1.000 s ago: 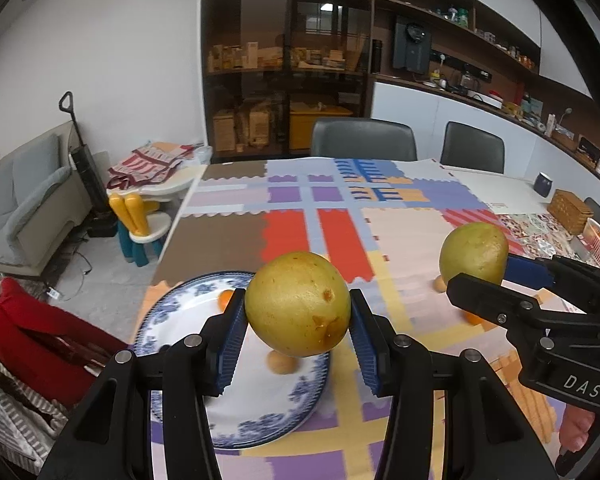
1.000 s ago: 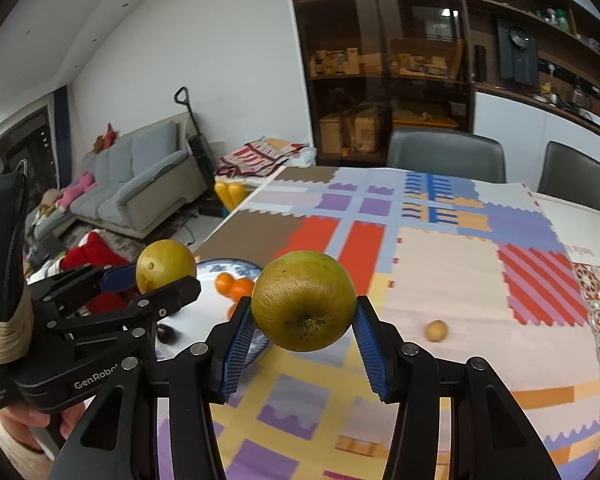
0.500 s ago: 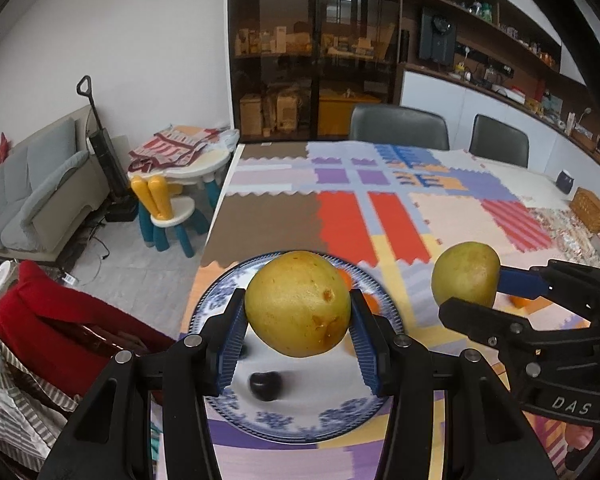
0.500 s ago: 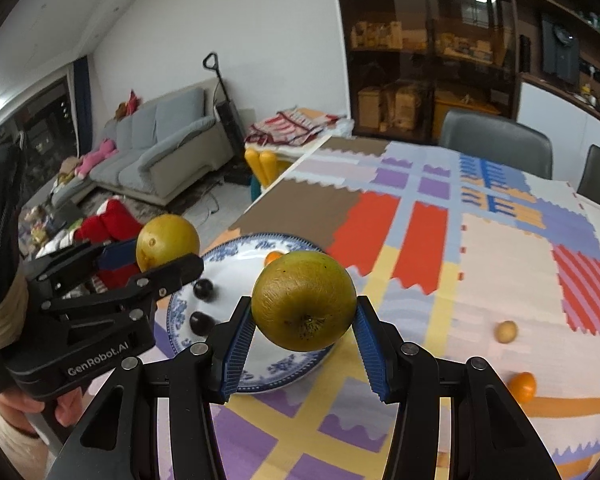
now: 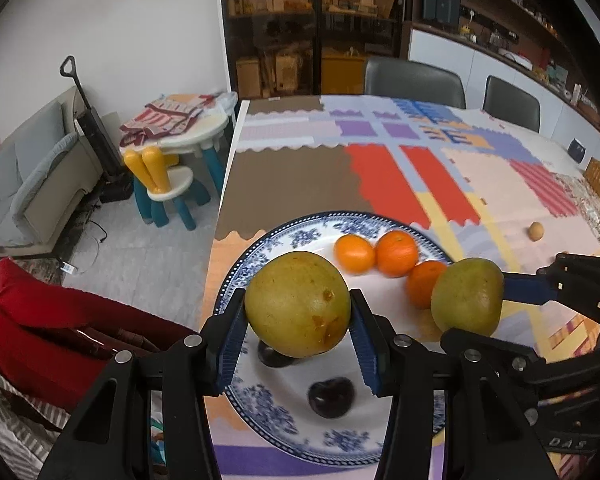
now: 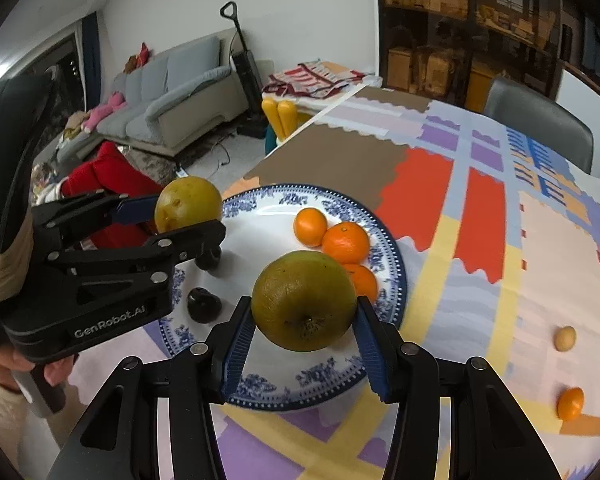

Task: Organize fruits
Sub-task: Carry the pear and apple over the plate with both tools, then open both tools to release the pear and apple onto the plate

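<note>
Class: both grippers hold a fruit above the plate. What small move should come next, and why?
Probably lower the left gripper so its pear settles on the blue-and-white plate, steering clear of the dark fruit beneath. Both pears hang above the plate, and the right gripper holds its pear close beside the oranges.

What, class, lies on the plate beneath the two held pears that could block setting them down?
Under the left tongs, a dark fruit; a second dark one lies nearer. By the right tongs' pear, three oranges. Bare plate remains between.
</note>
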